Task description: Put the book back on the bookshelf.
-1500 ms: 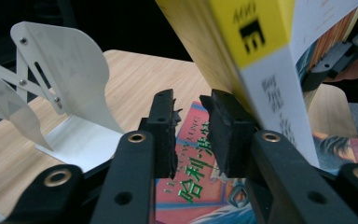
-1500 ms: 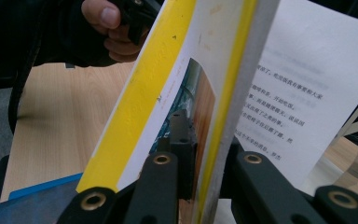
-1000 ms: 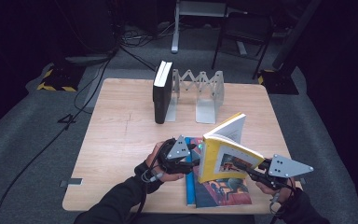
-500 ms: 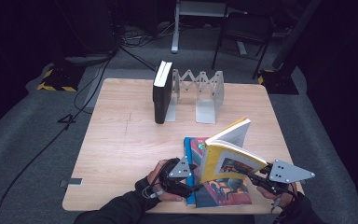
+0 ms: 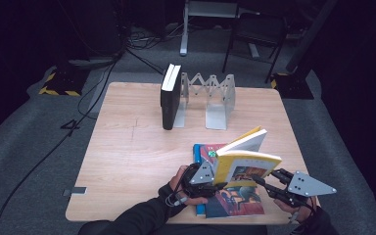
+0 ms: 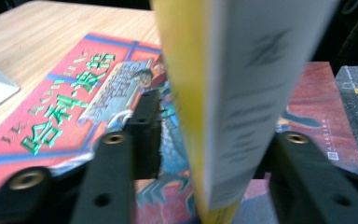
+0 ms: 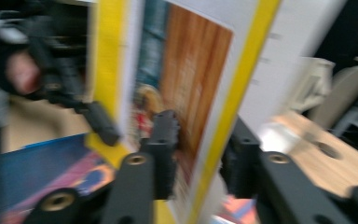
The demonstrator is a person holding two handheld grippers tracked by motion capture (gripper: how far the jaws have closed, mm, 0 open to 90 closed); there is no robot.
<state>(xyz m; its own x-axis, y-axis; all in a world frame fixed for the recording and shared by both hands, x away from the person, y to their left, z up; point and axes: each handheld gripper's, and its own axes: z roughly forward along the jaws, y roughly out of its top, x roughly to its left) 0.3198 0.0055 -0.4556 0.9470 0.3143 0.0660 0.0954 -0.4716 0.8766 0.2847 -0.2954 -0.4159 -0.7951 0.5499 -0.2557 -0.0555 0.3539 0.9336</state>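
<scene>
Near the front edge of the desk (image 5: 127, 161), a yellow book (image 5: 245, 164) is held up off the surface between both claws, tilted, w/ its pages fanning open toward the back. Left claw (image 5: 210, 177) has its jaws on either side of the book's lower corner, closed on it as far as the left gripper view shows; right claw (image 5: 262, 182) pinches the cover's yellow-bordered edge, jaws on each side of it in the right gripper view. Right below lies a second, colourful book (image 5: 235, 200), flat on the desk. Risks, imo: both grips sit near the edges, so the book could pivot or slide out if either hand twists; the loose half may flop wider and shift the weight; a thin cover edge could bend or crease under the pinch; if it drops it lands on the flat book and may shove it toward the desk's front edge. At the back, a black book (image 5: 169, 98) stands upright against a metal book rack (image 5: 210, 100), well apart from the action. Writing: the flat book's cover (image 6: 70, 116) shows green Chinese characters and what looks like "J.K. ROWLING" in red, partly blurred. Yellow book's print is too blurred to read.
</scene>
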